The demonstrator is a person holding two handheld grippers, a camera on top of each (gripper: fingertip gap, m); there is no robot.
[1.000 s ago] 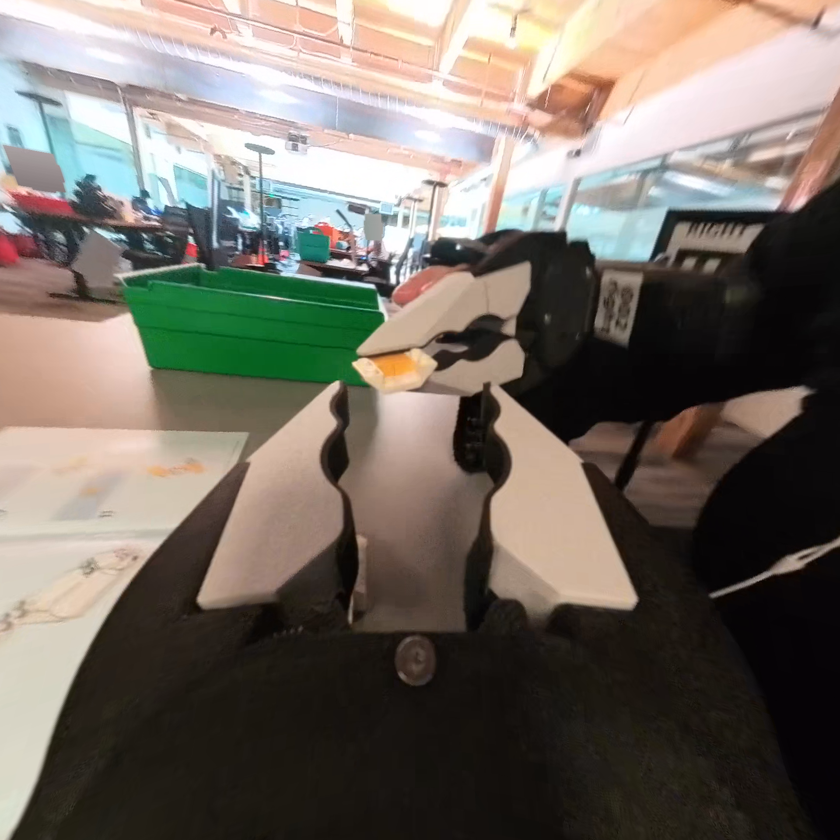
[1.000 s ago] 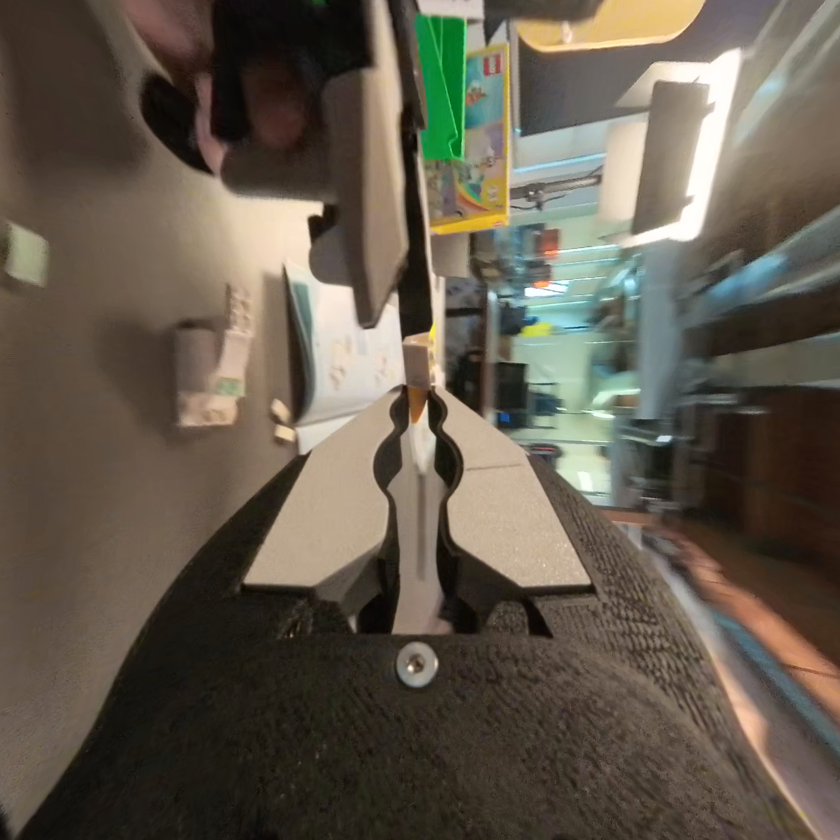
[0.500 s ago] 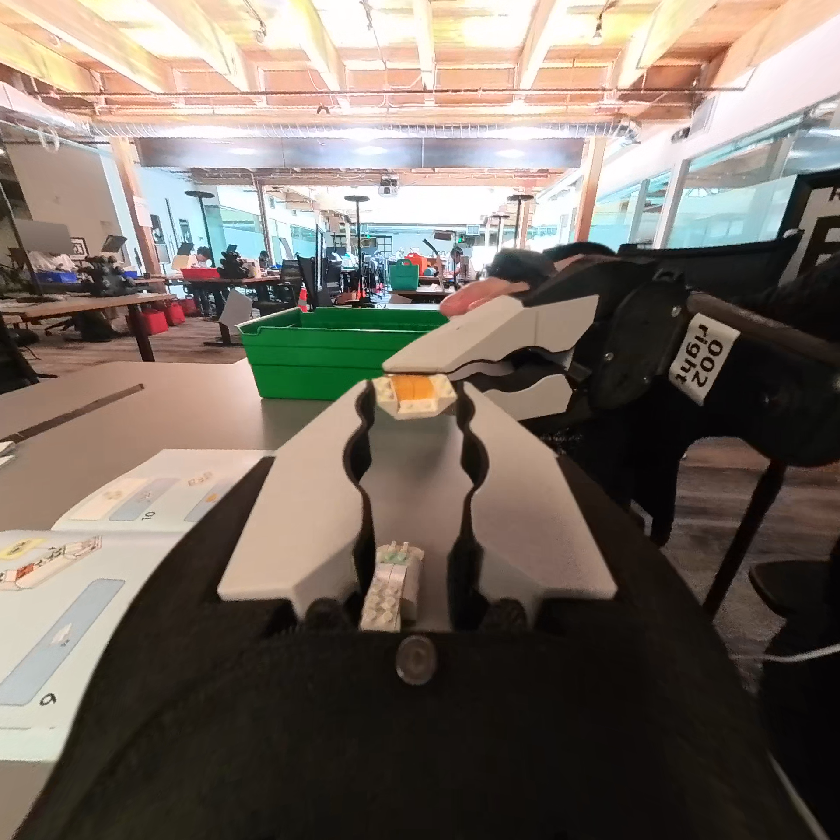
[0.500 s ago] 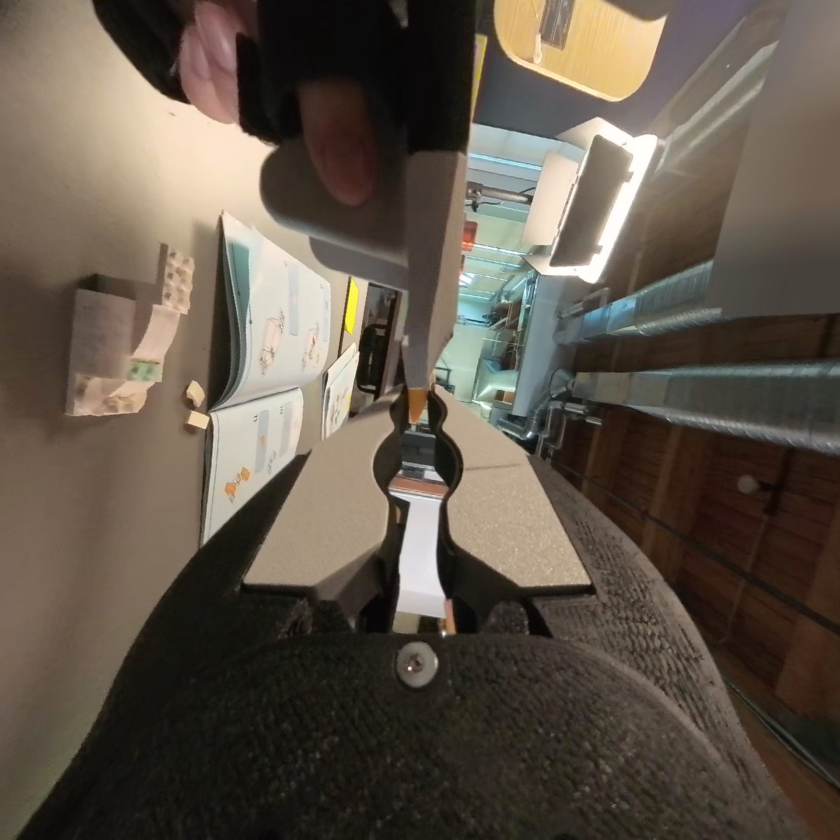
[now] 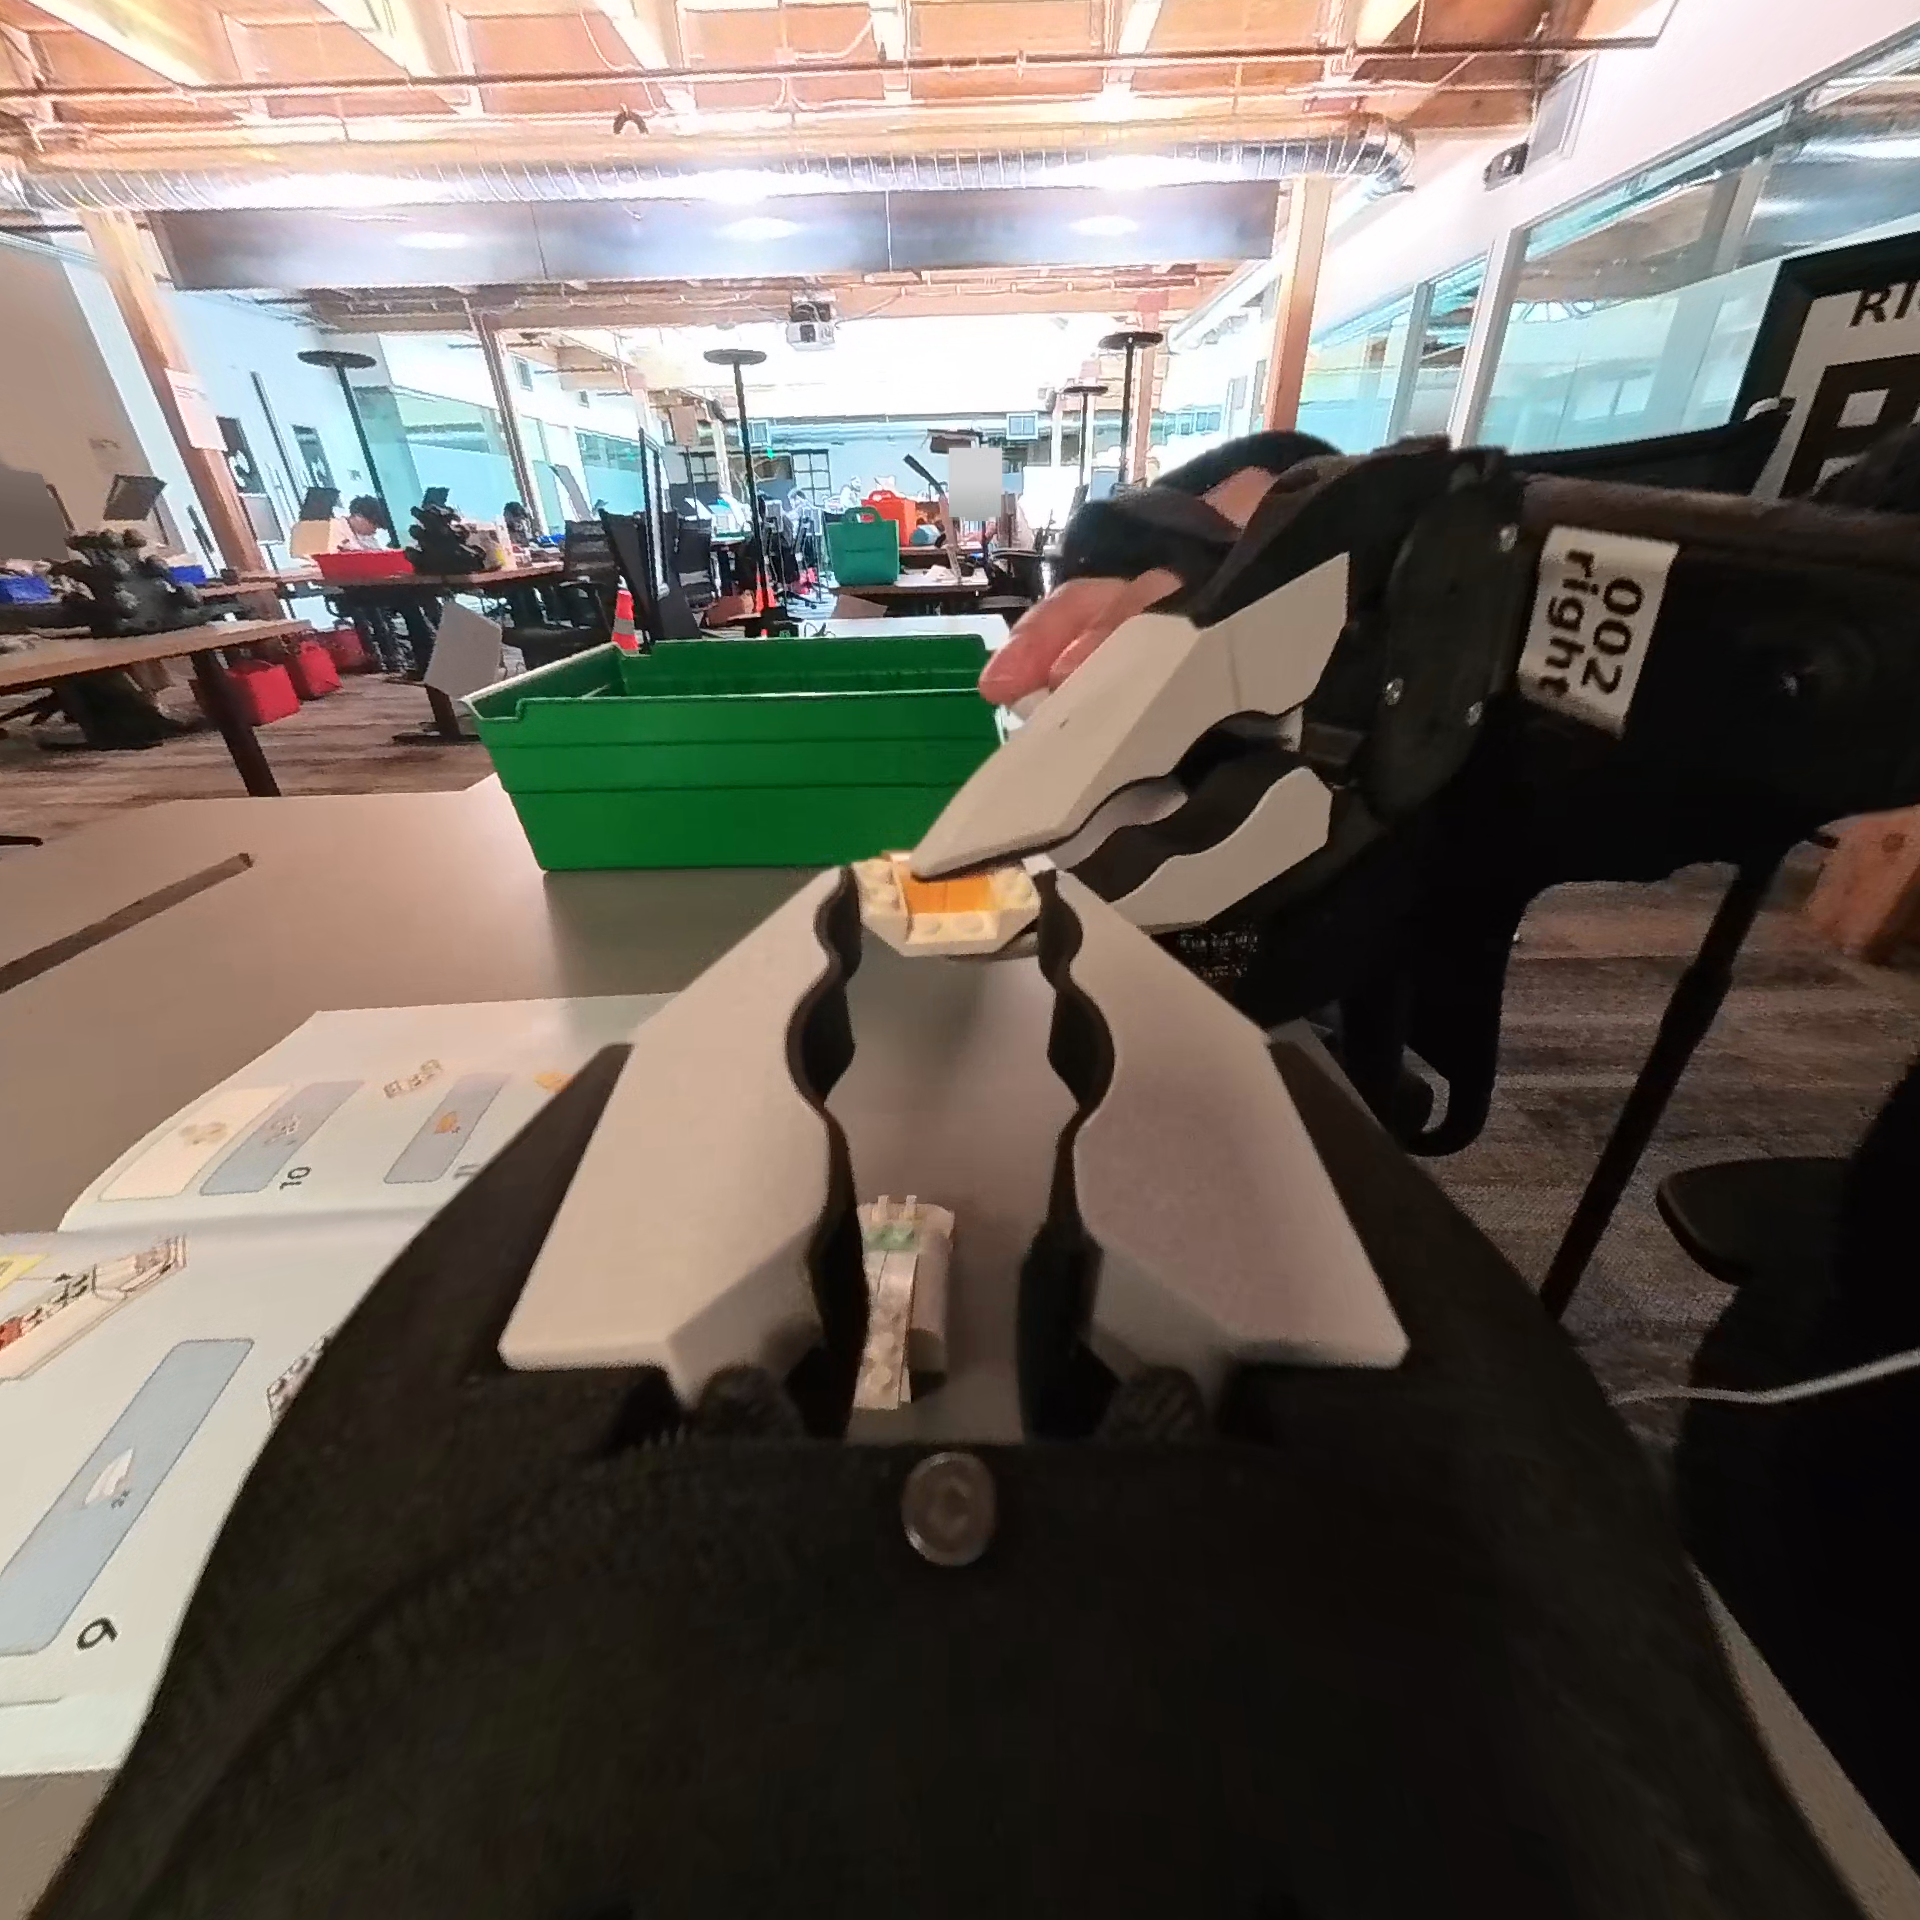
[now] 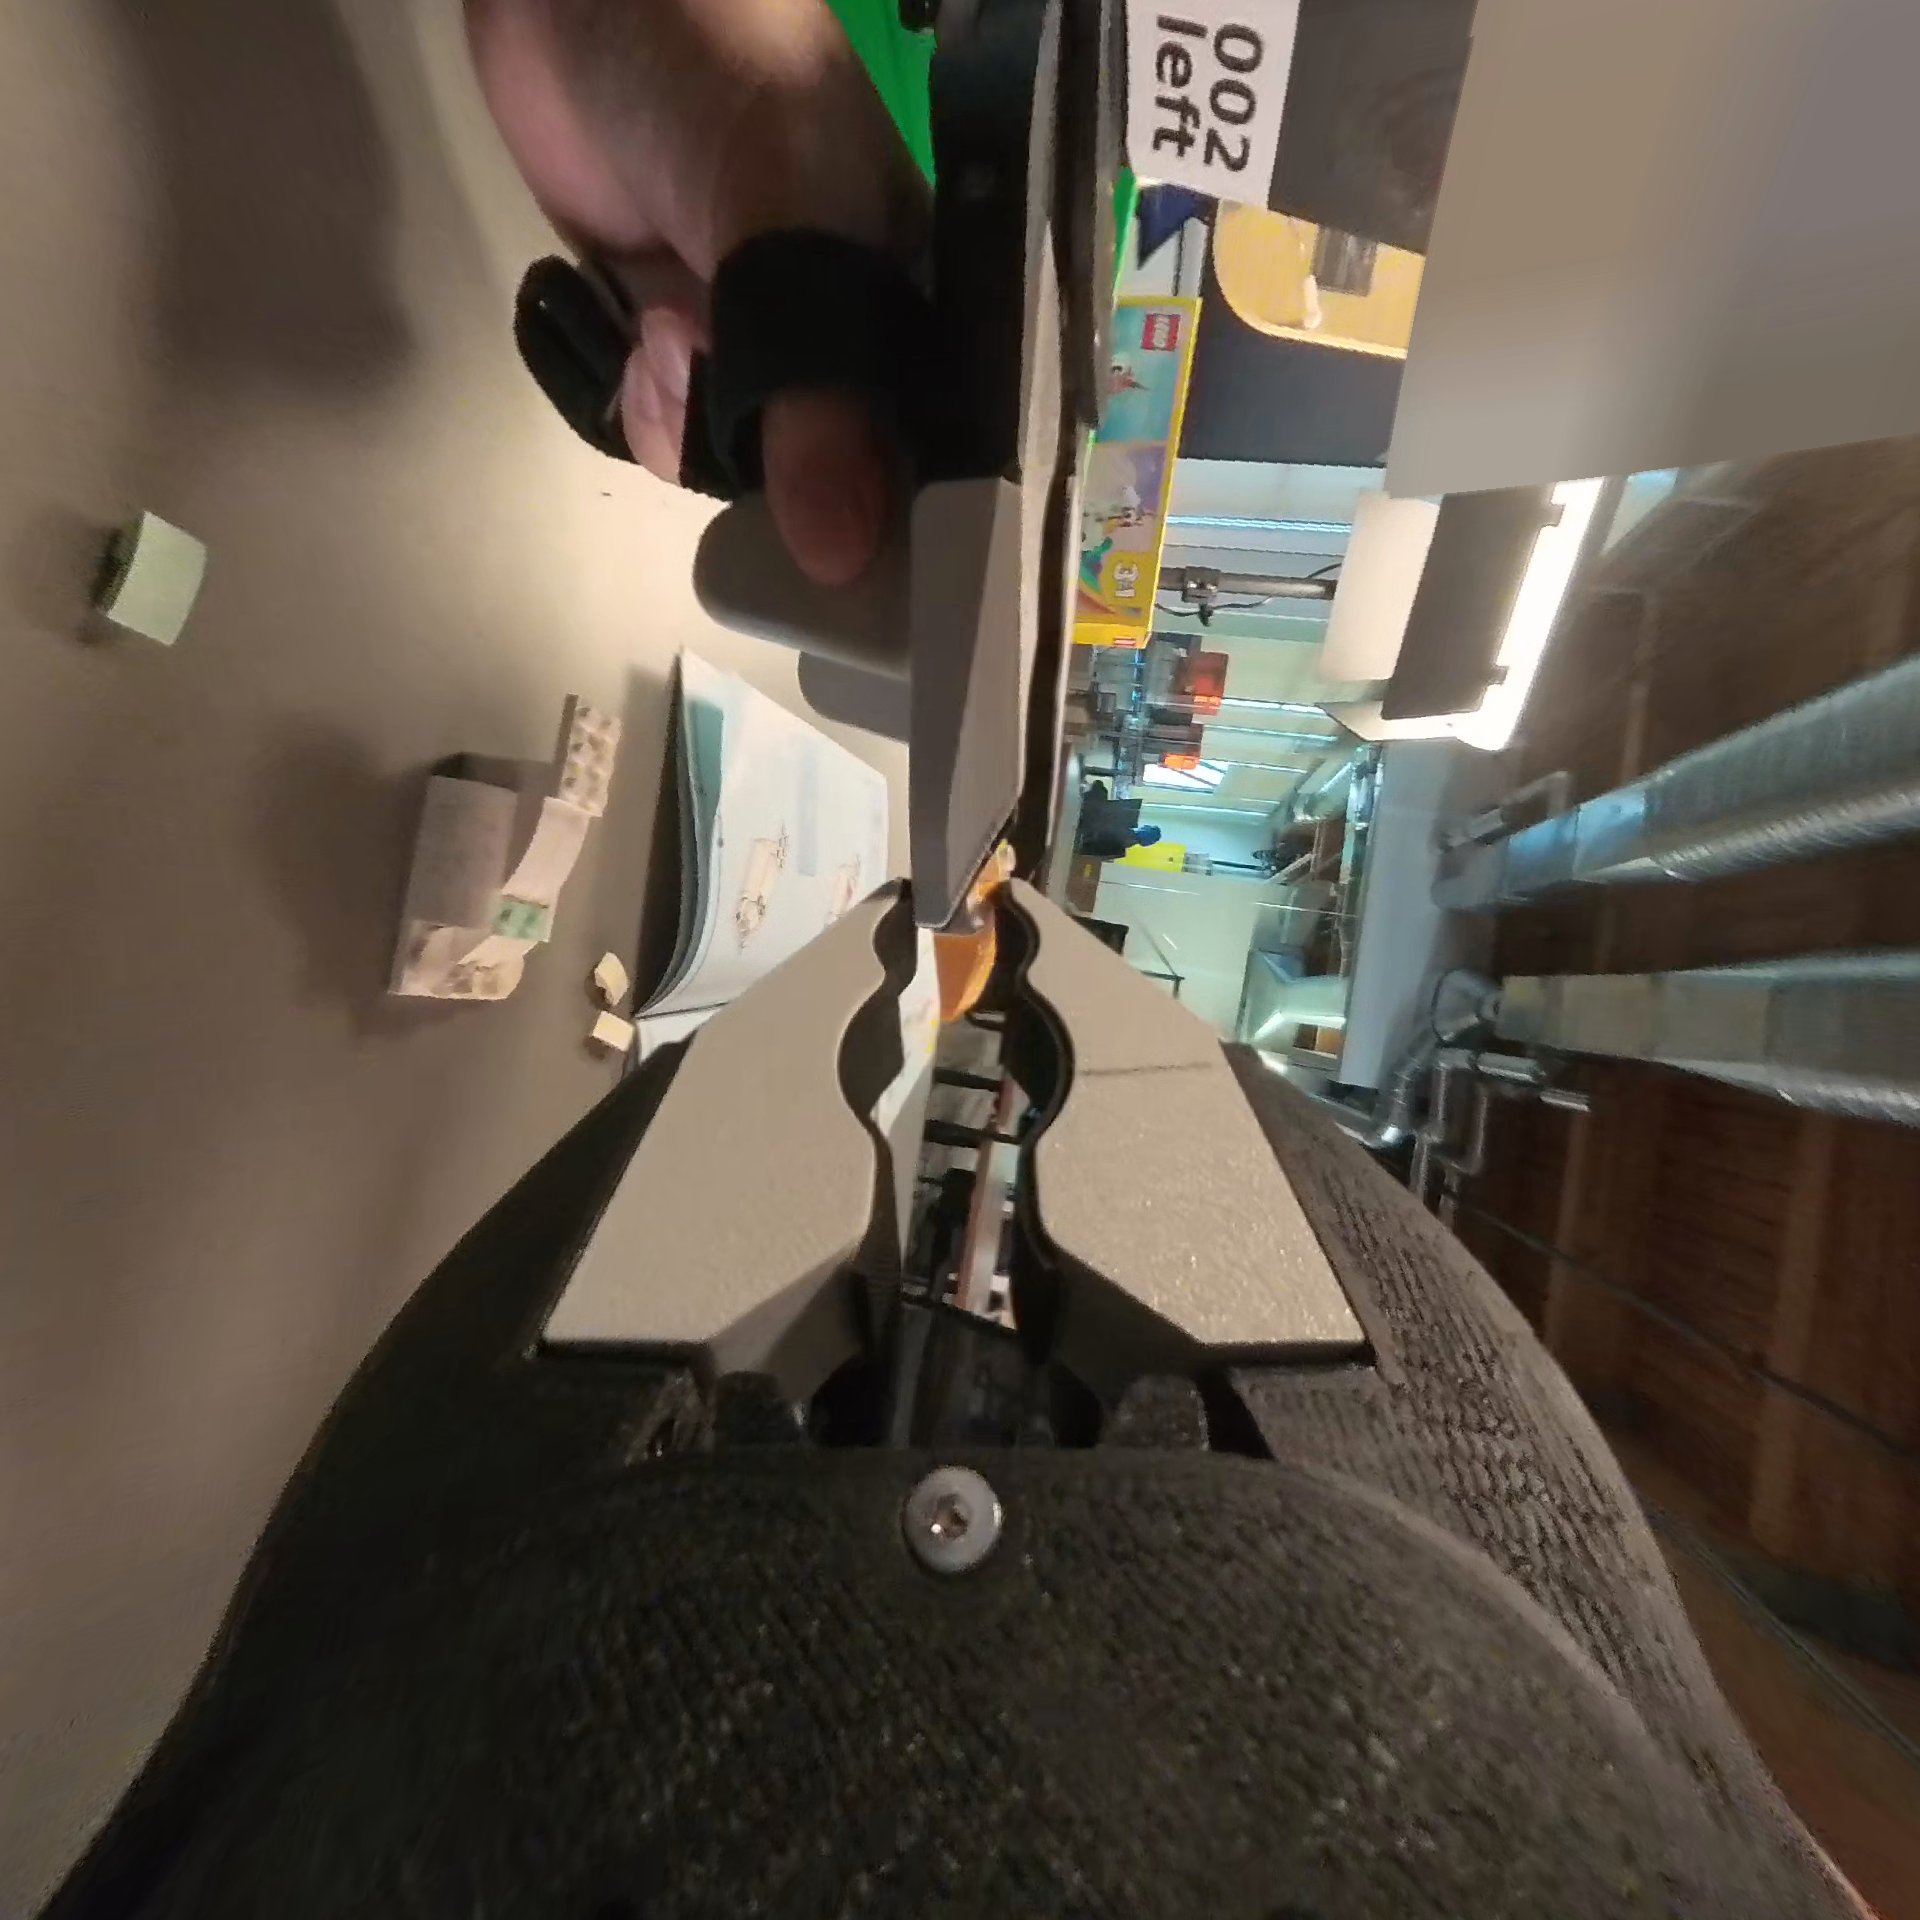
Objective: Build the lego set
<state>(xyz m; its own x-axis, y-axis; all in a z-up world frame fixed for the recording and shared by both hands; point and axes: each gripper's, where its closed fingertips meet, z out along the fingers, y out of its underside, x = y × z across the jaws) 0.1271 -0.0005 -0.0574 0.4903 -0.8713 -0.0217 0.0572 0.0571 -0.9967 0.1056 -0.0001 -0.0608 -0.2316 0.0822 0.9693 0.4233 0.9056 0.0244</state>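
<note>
A small white and orange lego piece (image 5: 951,902) is held in the air between both grippers. My left gripper (image 5: 945,896) is shut on its two sides. My right gripper (image 5: 979,904) comes in from the right, rolled on its side, with one finger on top of the piece and one below it. In the right wrist view the orange edge of the piece (image 6: 966,961) sits between my right gripper's tips (image 6: 956,906), beside a left finger (image 6: 961,727). A white partial build (image 5: 899,1299) lies on the table below; it also shows in the right wrist view (image 6: 488,894).
An open instruction booklet (image 5: 260,1195) lies left of the build. A green bin (image 5: 727,769) stands behind on the grey table (image 5: 364,914). Two small loose pieces (image 6: 611,1003), a pale cube (image 6: 151,577) and the set's box (image 6: 1132,468) also show. Left tips and right tips are each some 12 cm from the pale cube (image 6: 151,577).
My left gripper moved up to the piece held by the right gripper and shut on its sides. The right gripper's tips now stand slightly farther apart than before.
</note>
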